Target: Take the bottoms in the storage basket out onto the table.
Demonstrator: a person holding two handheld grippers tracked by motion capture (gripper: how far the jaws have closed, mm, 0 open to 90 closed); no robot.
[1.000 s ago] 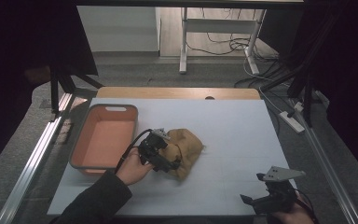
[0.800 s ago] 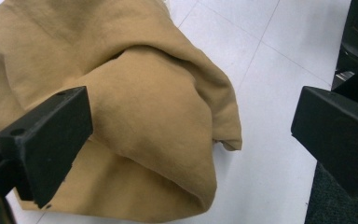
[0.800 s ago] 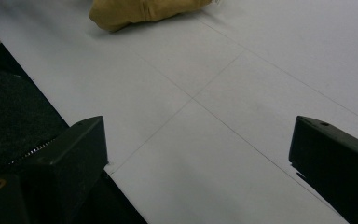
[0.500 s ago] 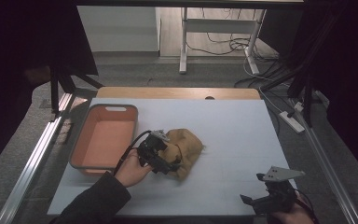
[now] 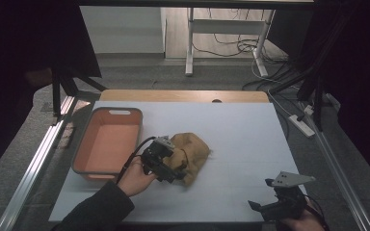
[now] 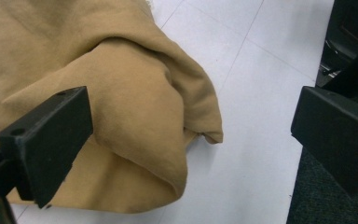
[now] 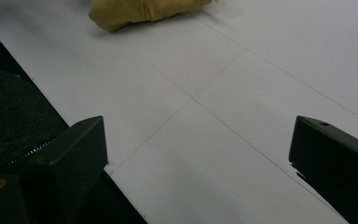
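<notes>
A crumpled tan cloth (image 5: 192,150) lies near the middle of the white table (image 5: 231,130). My left gripper (image 5: 171,171) sits at the cloth's left front side, held in a hand. Seen along the left gripper view, its jaws stand wide apart over a fold of the cloth (image 6: 135,107), the left jaw resting against the fabric; nothing is clamped. My right gripper (image 5: 265,208) rests low at the table's front right edge, open, with bare table between its jaws. The cloth (image 7: 140,11) shows far off in the right gripper view.
An orange tray (image 5: 89,166) with nothing in it stands left of the cloth, close to the left hand. The table's front edge runs just under my right gripper. Metal rails flank both sides; cables and stand legs lie on the floor beyond.
My left gripper has shifted slightly along the cloth's near side. The right gripper has stayed put.
</notes>
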